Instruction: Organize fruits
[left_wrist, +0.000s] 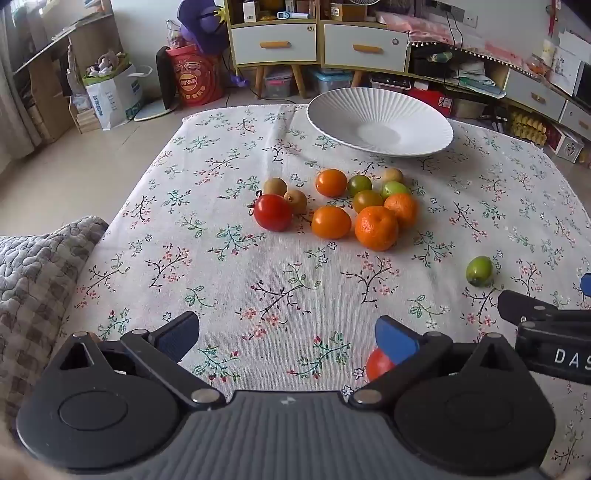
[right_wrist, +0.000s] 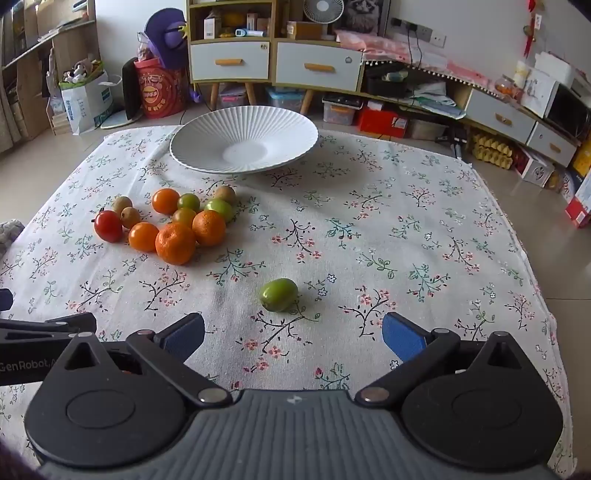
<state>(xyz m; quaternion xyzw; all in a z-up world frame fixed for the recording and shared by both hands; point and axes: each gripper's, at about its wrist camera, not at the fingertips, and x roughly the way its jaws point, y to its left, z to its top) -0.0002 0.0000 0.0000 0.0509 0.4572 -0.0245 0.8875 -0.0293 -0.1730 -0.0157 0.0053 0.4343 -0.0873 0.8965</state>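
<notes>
A heap of fruit lies mid-table: a wrinkled orange (left_wrist: 376, 228) (right_wrist: 175, 243), smooth orange ones, a red tomato (left_wrist: 272, 212) (right_wrist: 108, 226), green and brown small fruits. A lone green fruit (right_wrist: 278, 294) (left_wrist: 479, 271) lies apart, just ahead of my right gripper (right_wrist: 293, 338), which stands open and empty. My left gripper (left_wrist: 288, 338) is open too, with nothing between its pads; a second red tomato (left_wrist: 378, 363) peeks out behind its right finger. The white ribbed bowl (left_wrist: 380, 123) (right_wrist: 243, 140) stands empty at the table's far side.
A floral tablecloth (right_wrist: 406, 236) covers the table. A quilted grey cushion (left_wrist: 33, 280) lies at the left edge. Cabinets, boxes and bags crowd the floor beyond the far edge. Each gripper's side shows in the other's view, close alongside.
</notes>
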